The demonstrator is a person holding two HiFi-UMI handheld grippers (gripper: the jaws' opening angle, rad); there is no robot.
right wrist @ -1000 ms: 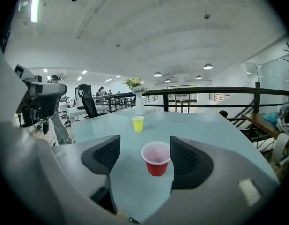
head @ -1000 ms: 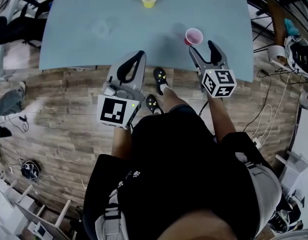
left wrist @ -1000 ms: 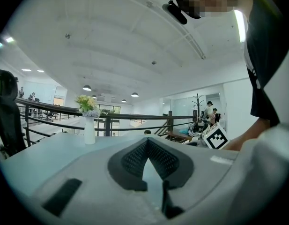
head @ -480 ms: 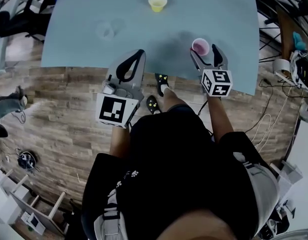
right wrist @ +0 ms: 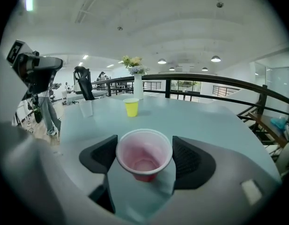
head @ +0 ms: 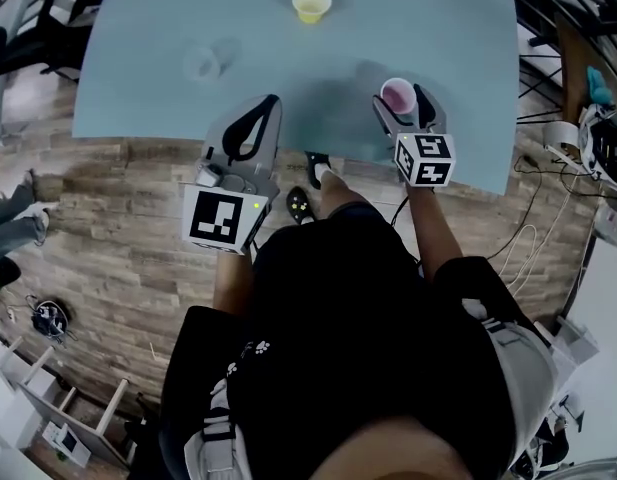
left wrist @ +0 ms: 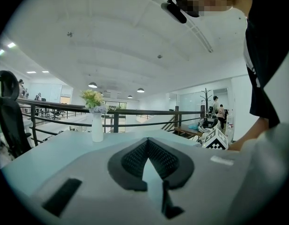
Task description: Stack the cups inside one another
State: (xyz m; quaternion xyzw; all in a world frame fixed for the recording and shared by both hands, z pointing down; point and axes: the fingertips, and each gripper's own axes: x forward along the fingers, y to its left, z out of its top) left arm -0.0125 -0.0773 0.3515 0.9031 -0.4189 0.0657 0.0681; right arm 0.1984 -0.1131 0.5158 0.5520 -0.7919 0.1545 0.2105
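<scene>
Red thin-walled plastic cup (right wrist: 144,154), judged light and easily crushed, standing at the near right edge of the pale blue worktop (head: 168,28), is flanked by the parted right gripper (right wrist: 144,160), best pinched gently mid-wall; left gripper (left wrist: 146,142) is closed, empty.

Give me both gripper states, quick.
Left gripper: closed, empty.
Right gripper: open, jaws flanking the pink cup, no squeeze visible.

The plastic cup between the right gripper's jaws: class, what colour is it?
The plastic cup is pink, clearest in the right gripper view.
</scene>
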